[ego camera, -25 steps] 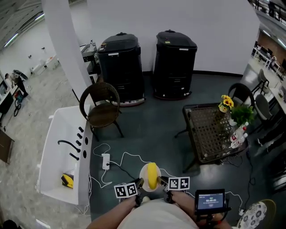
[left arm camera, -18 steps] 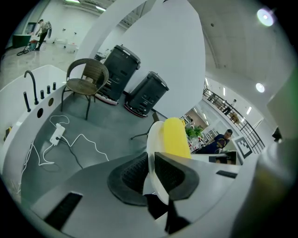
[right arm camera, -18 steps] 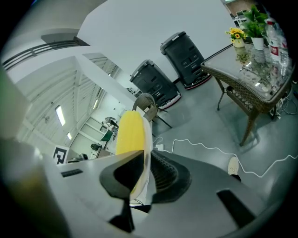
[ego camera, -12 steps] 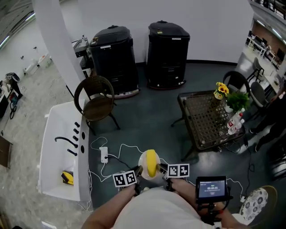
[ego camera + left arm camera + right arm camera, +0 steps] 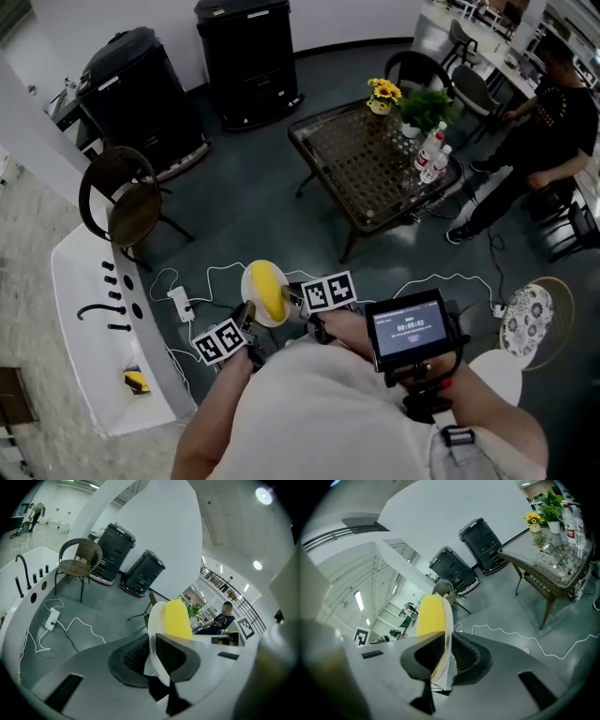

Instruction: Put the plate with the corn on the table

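Left gripper (image 5: 152,654) and right gripper (image 5: 446,654) are each clamped on opposite rims of the white plate (image 5: 247,284), with the corn (image 5: 270,292) lying on it, carried in mid-air close to the holder's body. Plate not set down yet: the wicker table (image 5: 361,178) stands well apart ahead, so approach and placement remain. Flowers (image 5: 380,91) and bottles (image 5: 431,155) crowd its far corner; a power strip (image 5: 50,619) with cables lies on the floor.

Two black bins (image 5: 141,89), a brown chair (image 5: 127,202), a white power strip (image 5: 180,303) on the floor (image 5: 253,197)
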### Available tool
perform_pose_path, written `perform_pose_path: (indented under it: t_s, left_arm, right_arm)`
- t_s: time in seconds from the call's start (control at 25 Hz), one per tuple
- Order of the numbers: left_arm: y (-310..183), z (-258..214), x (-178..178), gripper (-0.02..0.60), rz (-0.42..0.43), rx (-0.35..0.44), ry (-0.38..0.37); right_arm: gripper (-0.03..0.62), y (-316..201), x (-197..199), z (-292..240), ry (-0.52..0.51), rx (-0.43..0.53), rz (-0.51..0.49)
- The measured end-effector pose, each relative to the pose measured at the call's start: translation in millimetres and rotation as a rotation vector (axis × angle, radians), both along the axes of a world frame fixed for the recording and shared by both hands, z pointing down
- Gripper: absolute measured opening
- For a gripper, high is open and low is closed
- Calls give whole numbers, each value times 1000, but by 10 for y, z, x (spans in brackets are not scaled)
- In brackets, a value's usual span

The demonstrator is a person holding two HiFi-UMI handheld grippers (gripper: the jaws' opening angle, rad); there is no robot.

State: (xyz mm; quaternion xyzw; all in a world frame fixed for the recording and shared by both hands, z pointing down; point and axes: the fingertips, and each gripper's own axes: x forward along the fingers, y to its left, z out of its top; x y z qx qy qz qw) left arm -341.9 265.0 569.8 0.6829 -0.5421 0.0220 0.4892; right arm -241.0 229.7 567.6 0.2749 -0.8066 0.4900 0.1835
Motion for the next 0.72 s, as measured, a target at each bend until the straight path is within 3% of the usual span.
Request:
perform_pose_path:
  t_s: [0.72]
  left_arm:
    - [-939, 139, 333, 49, 12, -69, -44]
  right_arm:
    - [52, -901, 337, 143, -42, -66, 14]
